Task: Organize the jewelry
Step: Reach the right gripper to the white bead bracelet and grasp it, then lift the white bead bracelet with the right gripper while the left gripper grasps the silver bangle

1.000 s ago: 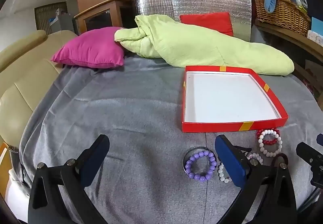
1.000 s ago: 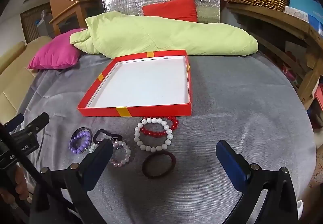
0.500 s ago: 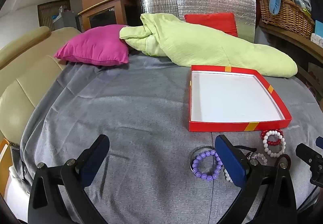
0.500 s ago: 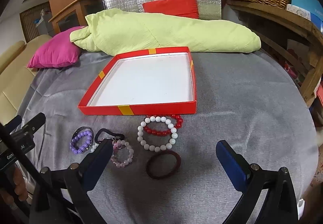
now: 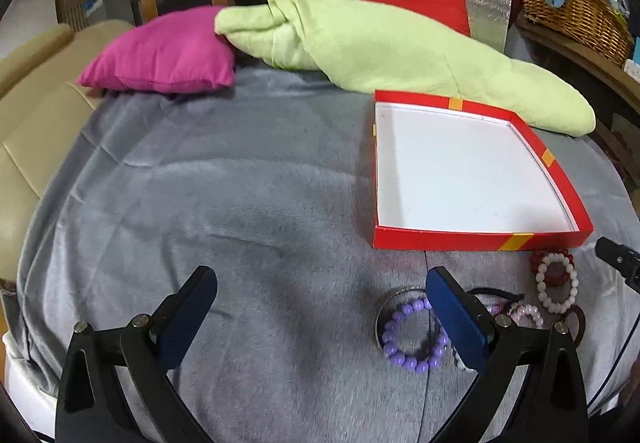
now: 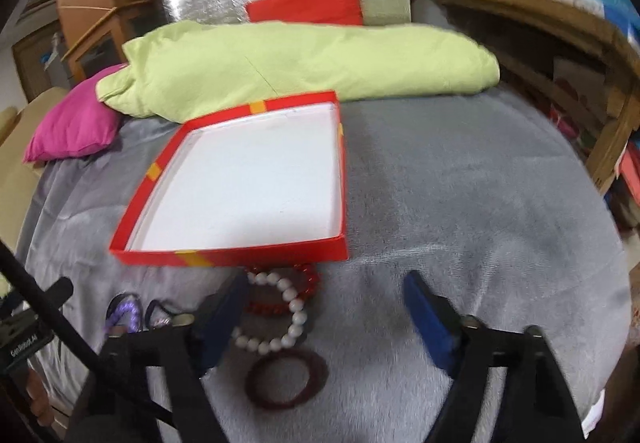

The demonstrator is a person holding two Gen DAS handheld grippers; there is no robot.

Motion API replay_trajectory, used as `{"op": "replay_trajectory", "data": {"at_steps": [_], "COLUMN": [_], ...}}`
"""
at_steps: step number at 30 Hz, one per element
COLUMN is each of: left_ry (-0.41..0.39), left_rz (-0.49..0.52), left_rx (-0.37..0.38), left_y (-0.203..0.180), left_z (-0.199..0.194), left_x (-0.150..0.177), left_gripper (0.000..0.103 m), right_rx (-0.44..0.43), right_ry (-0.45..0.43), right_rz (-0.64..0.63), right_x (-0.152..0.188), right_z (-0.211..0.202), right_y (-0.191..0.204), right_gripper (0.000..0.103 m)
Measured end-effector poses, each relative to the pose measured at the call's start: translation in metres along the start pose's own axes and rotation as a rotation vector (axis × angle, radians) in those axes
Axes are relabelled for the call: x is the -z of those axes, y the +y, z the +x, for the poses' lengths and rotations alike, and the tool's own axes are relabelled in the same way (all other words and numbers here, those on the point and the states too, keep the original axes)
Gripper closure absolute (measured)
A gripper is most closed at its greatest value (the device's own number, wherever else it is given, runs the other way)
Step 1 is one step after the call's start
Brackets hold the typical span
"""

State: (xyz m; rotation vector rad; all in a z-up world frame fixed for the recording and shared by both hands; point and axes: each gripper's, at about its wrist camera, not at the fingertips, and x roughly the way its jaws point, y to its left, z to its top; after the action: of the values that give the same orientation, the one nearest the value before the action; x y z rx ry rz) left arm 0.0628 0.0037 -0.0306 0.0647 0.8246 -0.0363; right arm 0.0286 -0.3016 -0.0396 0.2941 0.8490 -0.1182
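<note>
Right claw [image 6: 326, 317] agape — bracelets [image 6: 276, 315] touching tray [image 6: 240, 255] edge.

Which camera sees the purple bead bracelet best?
The left wrist view: the purple bead bracelet shows as nearly a full ring on the grey cloth, only its right edge behind a gripper finger. The right wrist view shows it small, blurred and edge-on at far left.

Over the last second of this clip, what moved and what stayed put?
The right gripper has moved forward and down toward the white bead bracelet, jaws open. The left gripper crept forward slightly, open. Nothing grasped; the bracelets and the red tray have not moved, and the tray holds nothing.
</note>
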Motion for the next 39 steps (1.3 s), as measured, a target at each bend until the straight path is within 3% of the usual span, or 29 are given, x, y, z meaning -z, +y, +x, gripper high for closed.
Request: {"op": "replay_trajectory", "data": {"at_steps": [2, 4, 5, 9, 11, 16, 23, 31, 34, 39], "left_ry": [0.012, 0.030, 0.045, 0.104, 0.126, 0.143, 0.116, 0.105, 0.114, 0.128], "left_rz": [0.013, 0.018, 0.015, 0.014, 0.026, 0.030, 0.039, 0.011, 0.013, 0.029], "left_rx": [-0.008, -0.006, 0.001, 0.016, 0.017, 0.014, 0.019, 0.019, 0.029, 0.081], "left_y": [-0.003, -0.005, -0.006, -0.009, -0.014, -0.020, -0.025, -0.001, 0.007, 0.014], "left_z": [0.009, 0.017, 0.021, 0.042, 0.052, 0.057, 0.047, 0.042, 0.042, 0.038], "left_x": [-0.004, -0.006, -0.007, -0.010, -0.011, -0.011, -0.011, -0.016, -0.014, -0.008], "left_gripper": [0.000, 0.000, 0.000, 0.000, 0.000, 0.000, 0.000, 0.000, 0.000, 0.000], "right_rx": [0.004, 0.019, 0.017, 0.002, 0.010, -0.024, -0.207, -0.149, -0.128, -0.131], "right_ry": [0.051, 0.089, 0.114, 0.073, 0.128, 0.121, 0.208, 0.298, 0.298, 0.233], "right_rz": [-0.001, -0.013, -0.004, 0.021, 0.044, 0.105, 0.031, -0.073, -0.107, -0.104], "right_x": [-0.003, -0.003, -0.002, -0.014, -0.015, -0.025, -0.009, 0.013, 0.015, 0.009], "right_z": [0.012, 0.020, 0.024, 0.031, 0.039, 0.045, 0.033, 0.041, 0.043, 0.032], "right_y": [-0.003, -0.003, -0.003, -0.004, -0.004, -0.018, -0.010, 0.003, 0.004, 0.004], "right_gripper": [0.045, 0.051, 0.051, 0.051, 0.051, 0.051, 0.050, 0.052, 0.092, 0.093]}}
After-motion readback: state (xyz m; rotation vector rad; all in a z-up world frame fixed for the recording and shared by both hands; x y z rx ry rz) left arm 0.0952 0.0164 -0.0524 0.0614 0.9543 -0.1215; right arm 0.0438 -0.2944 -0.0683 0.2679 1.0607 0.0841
